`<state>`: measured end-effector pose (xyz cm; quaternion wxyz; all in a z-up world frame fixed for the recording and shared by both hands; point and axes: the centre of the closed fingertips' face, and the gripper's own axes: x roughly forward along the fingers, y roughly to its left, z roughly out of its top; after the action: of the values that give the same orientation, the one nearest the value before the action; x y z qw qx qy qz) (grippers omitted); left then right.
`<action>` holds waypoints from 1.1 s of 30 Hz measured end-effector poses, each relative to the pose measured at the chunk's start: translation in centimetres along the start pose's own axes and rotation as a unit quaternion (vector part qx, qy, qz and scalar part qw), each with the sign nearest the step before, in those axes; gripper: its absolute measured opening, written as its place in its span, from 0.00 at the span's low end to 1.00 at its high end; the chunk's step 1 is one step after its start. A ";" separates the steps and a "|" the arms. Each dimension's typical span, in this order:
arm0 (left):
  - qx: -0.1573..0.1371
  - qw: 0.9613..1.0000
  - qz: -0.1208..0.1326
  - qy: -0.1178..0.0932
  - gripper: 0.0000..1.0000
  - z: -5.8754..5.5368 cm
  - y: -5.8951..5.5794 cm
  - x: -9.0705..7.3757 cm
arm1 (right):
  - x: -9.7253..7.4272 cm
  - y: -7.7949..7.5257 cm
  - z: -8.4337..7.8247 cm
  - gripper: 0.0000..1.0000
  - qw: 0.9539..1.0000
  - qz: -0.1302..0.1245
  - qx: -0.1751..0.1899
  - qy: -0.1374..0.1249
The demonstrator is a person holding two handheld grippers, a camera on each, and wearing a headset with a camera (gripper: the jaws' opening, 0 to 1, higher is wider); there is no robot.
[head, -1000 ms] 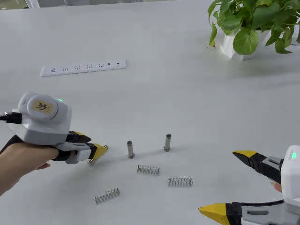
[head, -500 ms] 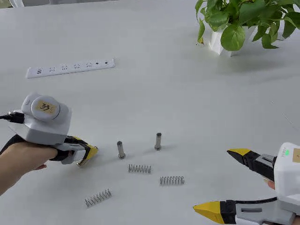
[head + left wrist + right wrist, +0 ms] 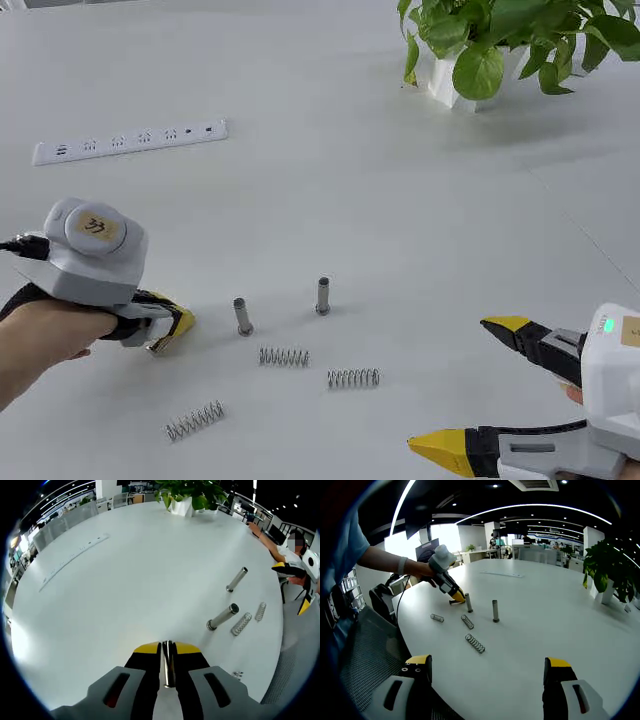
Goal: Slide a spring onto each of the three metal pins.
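White power strip (image 3: pixel 130 141) far left on pale table (image 3: pixel 350 200), potted green plant (image 3: pixel 500 40) far right

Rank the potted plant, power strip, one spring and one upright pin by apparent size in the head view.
Largest: potted plant, though cut off by the frame.
Next: power strip.
Last: spring and upright pin, too alike to rank.

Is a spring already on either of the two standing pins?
No, the standing pins are bare, and the three springs lie flat on the table.
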<state>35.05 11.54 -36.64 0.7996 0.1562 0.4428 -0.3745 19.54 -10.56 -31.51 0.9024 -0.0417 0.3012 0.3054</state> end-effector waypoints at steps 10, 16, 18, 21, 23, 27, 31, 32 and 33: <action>0.019 0.999 0.021 0.028 0.05 -0.1 0.0 0.0 | 0.0 0.3 0.1 0.91 1.000 0.003 -0.003 -0.002; 0.007 0.999 0.023 0.026 0.05 0.0 0.1 0.1 | -0.2 0.2 0.2 0.91 1.000 0.002 -0.005 -0.004; 0.007 0.999 0.024 0.025 0.05 0.0 0.1 0.1 | -0.2 0.1 0.2 0.91 1.000 0.001 -0.005 -0.004; 0.004 0.999 0.025 0.024 0.05 0.1 0.1 0.1 | -0.2 0.1 0.1 0.91 1.000 0.001 -0.005 -0.004; 0.004 0.999 0.025 0.023 0.05 0.1 0.1 0.1 | -0.2 0.1 0.1 0.91 1.000 0.000 -0.005 -0.004; 0.005 0.999 0.025 0.020 0.05 0.1 0.2 -0.1 | -0.2 0.3 0.0 0.91 1.000 0.001 -0.004 -0.003; 0.003 1.000 0.025 0.011 0.05 0.4 0.4 -0.6 | -0.1 0.5 0.0 0.91 1.000 0.003 -0.004 -0.004; 0.001 1.000 0.026 0.009 0.05 0.4 0.5 -0.8 | -0.1 0.4 0.0 0.91 1.000 0.003 -0.006 -0.002; 0.000 1.000 0.025 0.006 0.05 0.5 0.5 -0.9 | -0.1 0.5 0.0 0.90 1.000 0.003 -0.006 -0.002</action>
<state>35.45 11.99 -35.67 0.8061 0.1701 0.4433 -0.3533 19.22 -10.21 -31.41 0.9018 -0.0456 0.2973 0.3104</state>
